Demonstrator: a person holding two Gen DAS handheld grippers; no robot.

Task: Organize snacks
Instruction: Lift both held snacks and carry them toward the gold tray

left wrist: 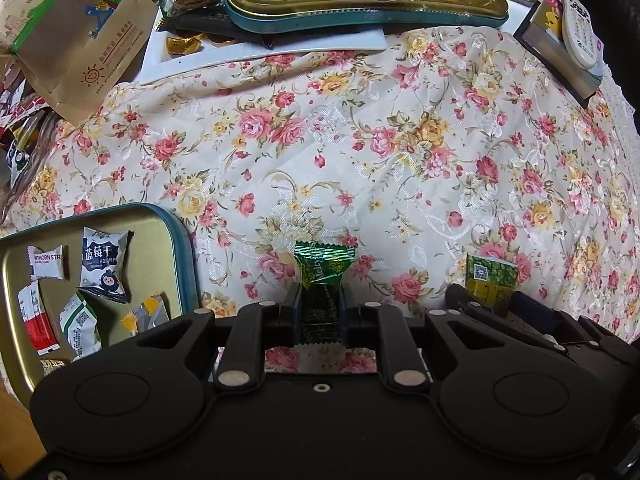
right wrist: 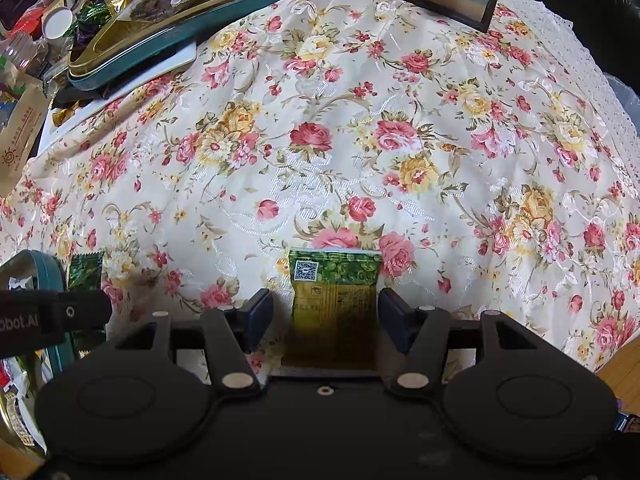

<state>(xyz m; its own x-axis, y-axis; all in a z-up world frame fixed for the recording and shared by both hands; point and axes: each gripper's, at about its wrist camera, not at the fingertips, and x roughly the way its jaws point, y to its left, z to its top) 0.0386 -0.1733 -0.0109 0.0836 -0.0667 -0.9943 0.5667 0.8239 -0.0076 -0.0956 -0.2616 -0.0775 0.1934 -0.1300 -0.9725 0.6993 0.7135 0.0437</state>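
My left gripper (left wrist: 320, 312) is shut on a green foil candy (left wrist: 323, 268), which lies on the floral cloth and sticks out past the fingertips. Just to its left sits a gold tin lid with a teal rim (left wrist: 182, 236), holding several small wrapped snacks. In the right wrist view my right gripper (right wrist: 326, 310) stands open over a green-and-yellow packet with a QR code (right wrist: 334, 280). The packet lies flat between the blue pads (right wrist: 260, 308) with a gap on the left side. The same packet (left wrist: 490, 276) shows in the left wrist view too.
A large teal tin (left wrist: 360, 16) full of mixed snacks rests on a white tray (left wrist: 280, 54) at the far edge. A brown paper bag (left wrist: 80, 40) lies far left and a stack with a white device (left wrist: 576, 32) far right. The floral tablecloth (right wrist: 360, 140) covers the middle.
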